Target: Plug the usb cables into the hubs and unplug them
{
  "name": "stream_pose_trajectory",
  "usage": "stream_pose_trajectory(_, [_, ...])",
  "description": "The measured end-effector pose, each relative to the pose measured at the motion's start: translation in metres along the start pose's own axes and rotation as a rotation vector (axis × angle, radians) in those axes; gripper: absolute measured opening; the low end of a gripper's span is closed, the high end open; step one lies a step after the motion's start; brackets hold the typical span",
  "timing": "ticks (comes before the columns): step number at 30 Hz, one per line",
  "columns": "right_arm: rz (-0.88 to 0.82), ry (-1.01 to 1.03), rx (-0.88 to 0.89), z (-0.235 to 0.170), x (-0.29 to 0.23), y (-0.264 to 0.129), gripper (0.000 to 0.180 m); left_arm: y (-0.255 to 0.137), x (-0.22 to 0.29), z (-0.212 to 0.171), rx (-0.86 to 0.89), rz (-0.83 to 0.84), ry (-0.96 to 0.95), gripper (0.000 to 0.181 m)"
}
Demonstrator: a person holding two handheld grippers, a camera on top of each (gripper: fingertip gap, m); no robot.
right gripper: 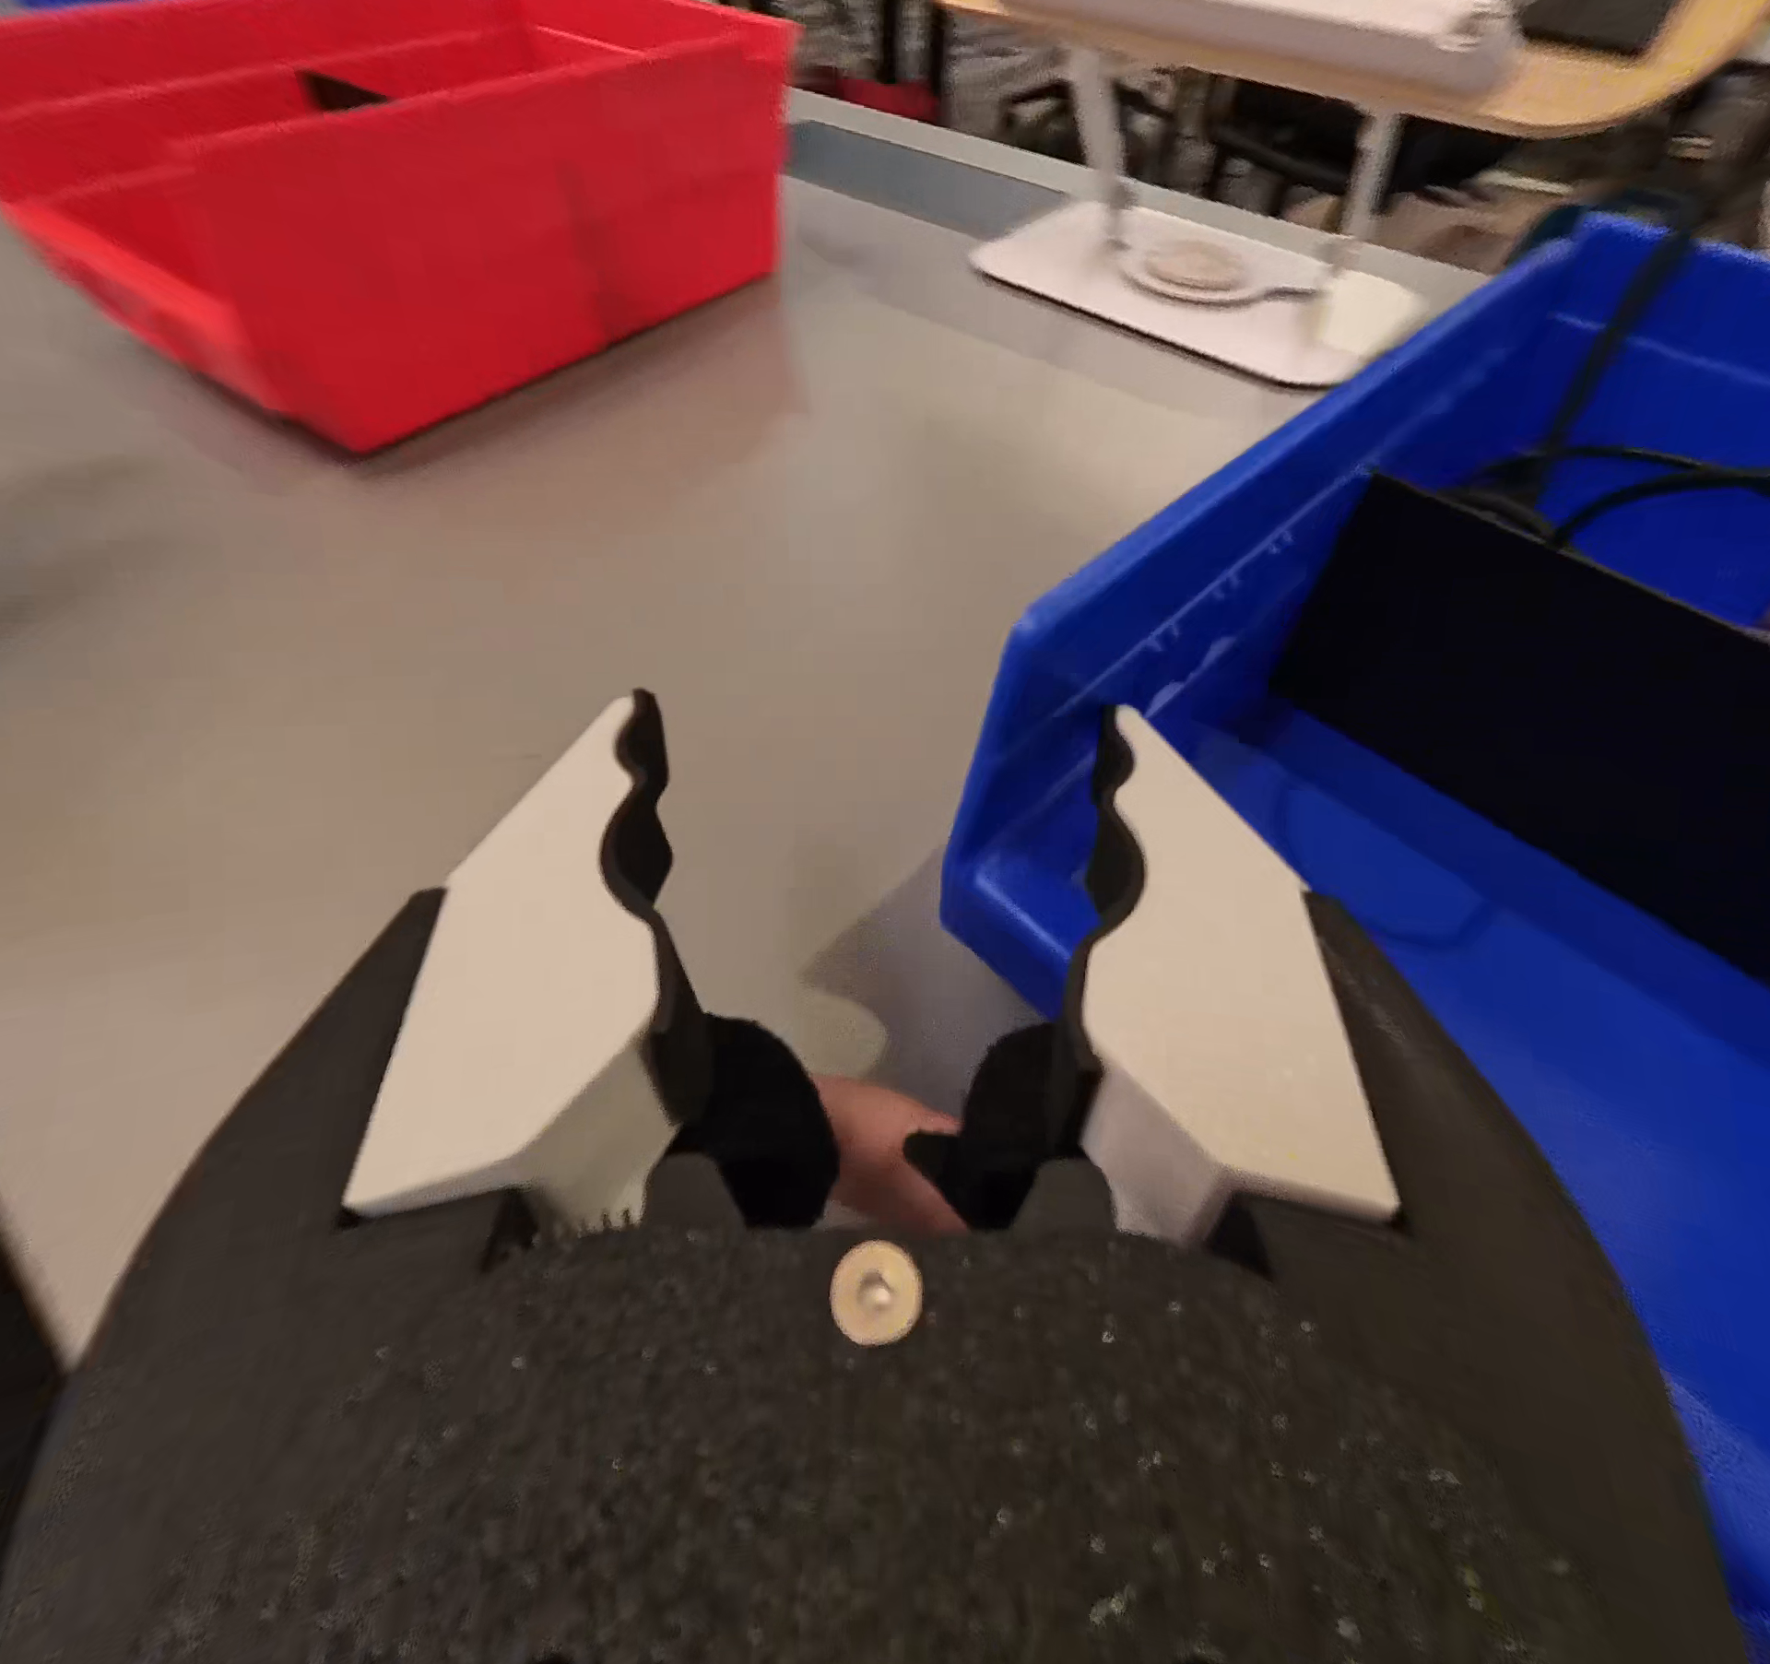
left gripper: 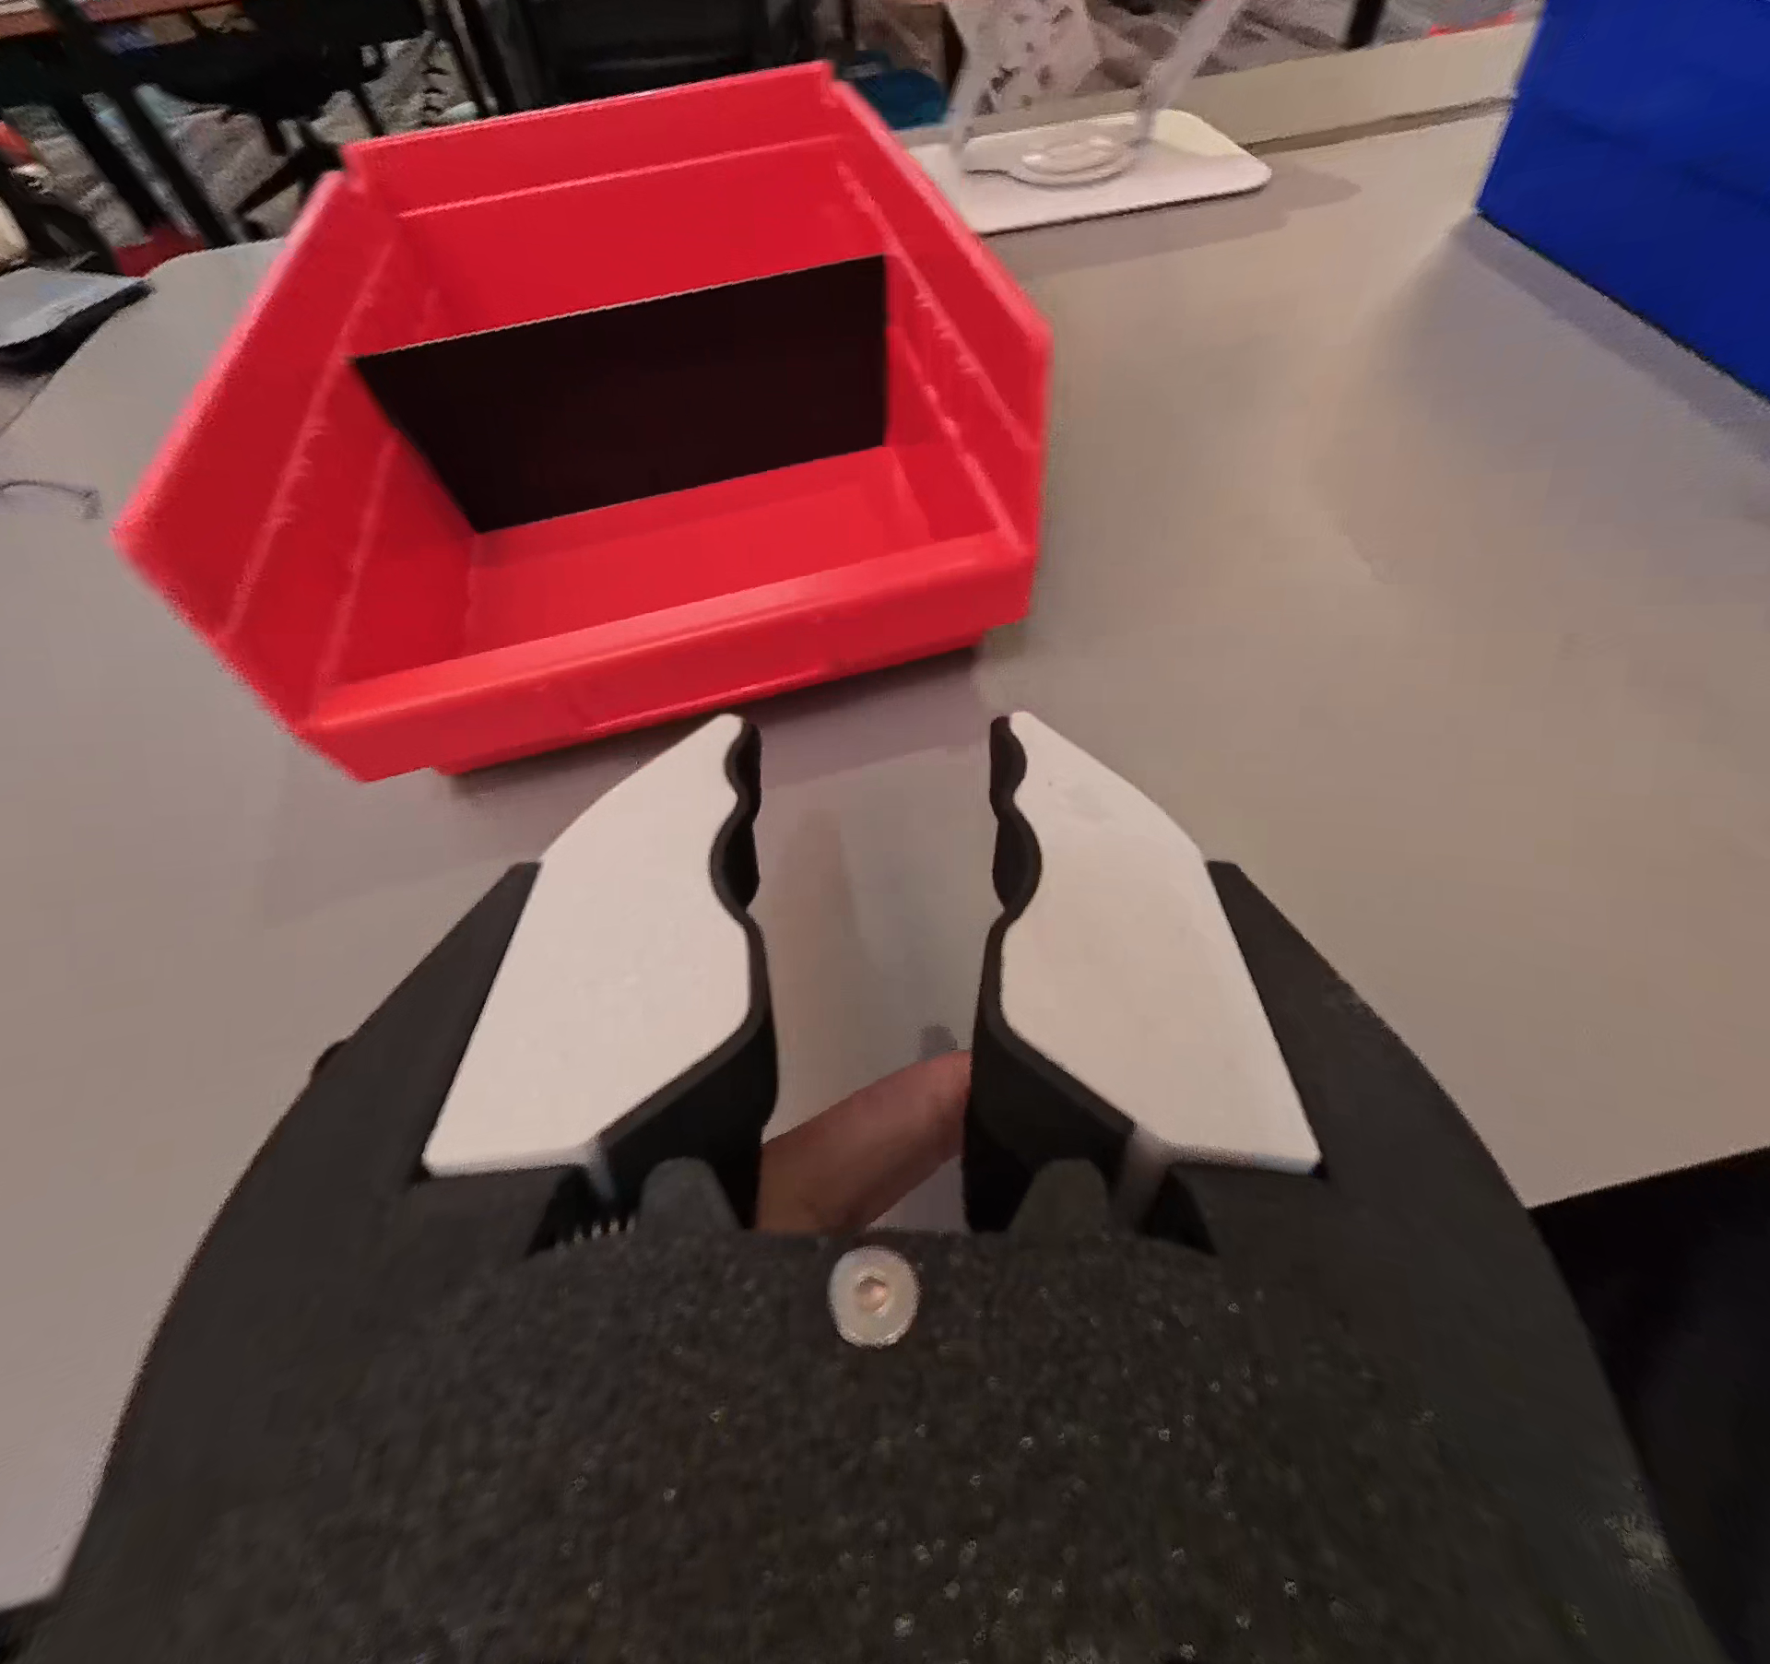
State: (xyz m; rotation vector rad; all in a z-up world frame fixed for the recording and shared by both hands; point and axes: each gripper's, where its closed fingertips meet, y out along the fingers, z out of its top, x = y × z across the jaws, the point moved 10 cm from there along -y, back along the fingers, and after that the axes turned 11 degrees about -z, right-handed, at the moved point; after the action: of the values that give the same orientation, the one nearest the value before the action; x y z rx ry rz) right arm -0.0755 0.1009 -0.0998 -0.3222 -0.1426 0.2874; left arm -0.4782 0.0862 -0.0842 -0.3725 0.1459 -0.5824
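Black cables (right gripper: 1619, 478) sit in the far compartment of the blue bin (right gripper: 1197, 622), behind its black divider (right gripper: 1532, 670) — one runs up over the bin's far wall. Whether they're the USB cables you can't tell; no hub shows in either view. The blue bin stands toward the bench's right side.

Your right gripper (right gripper: 876, 727) hovers just beside the bin's near left corner, fingers spread wide, nothing between them; its right finger overlaps the bin's front lip in the view, contact unclear.

Your left gripper (left gripper: 873, 737) is above the bench near its front edge, fingers apart and gripping nothing, pointed at the red bin (left gripper: 670, 651) just ahead. The red bin has a black divider (left gripper: 632, 392) across its middle; its near compartment looks bare.

Between the two bins, toward the far edge of the bench (left gripper: 1341, 564), a white stand (right gripper: 1197, 296) with a flat base carries a wooden-edged tray — blurred.
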Motion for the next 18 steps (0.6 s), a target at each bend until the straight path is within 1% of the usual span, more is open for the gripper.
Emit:
stream_pose_trajectory(1, [0.057,0.01,0.007,0.0,-0.008,-0.003,0.082,0.006,0.011,0.002,-0.009,-0.023,0.031,0.046])
stream_pose_trajectory(2, [0.078,0.017,0.017,0.0,-0.013,-0.008,0.071,0.012,0.024,0.005,-0.011,-0.054,0.059,0.047])
stream_pose_trajectory(6, [-0.061,0.052,0.145,0.008,-0.008,-0.037,0.065,0.043,0.093,0.026,0.031,-0.27,0.089,0.047])
stream_pose_trajectory(9, [-0.267,0.111,0.238,0.009,0.016,-0.066,0.062,0.075,0.145,0.048,0.063,-0.381,0.145,0.047])
stream_pose_trajectory(11, [-0.454,0.14,0.312,0.009,0.036,-0.091,0.058,0.1,0.174,0.06,0.063,-0.401,0.173,0.047])
stream_pose_trajectory(13, [-0.598,0.196,0.388,0.007,0.054,-0.115,0.054,0.127,0.196,0.069,0.044,-0.411,0.145,0.047])
stream_pose_trajectory(14, [-0.65,0.234,0.365,0.002,0.062,-0.122,0.054,0.139,0.205,0.071,0.037,-0.405,0.131,0.048])
stream_pose_trajectory(16, [-0.741,0.294,0.245,-0.015,0.076,-0.125,0.055,0.16,0.216,0.07,0.024,-0.368,0.122,0.048])
stream_pose_trajectory(18, [-0.717,0.331,0.14,-0.028,0.082,-0.118,0.053,0.171,0.223,0.069,0.051,-0.357,0.123,0.047])
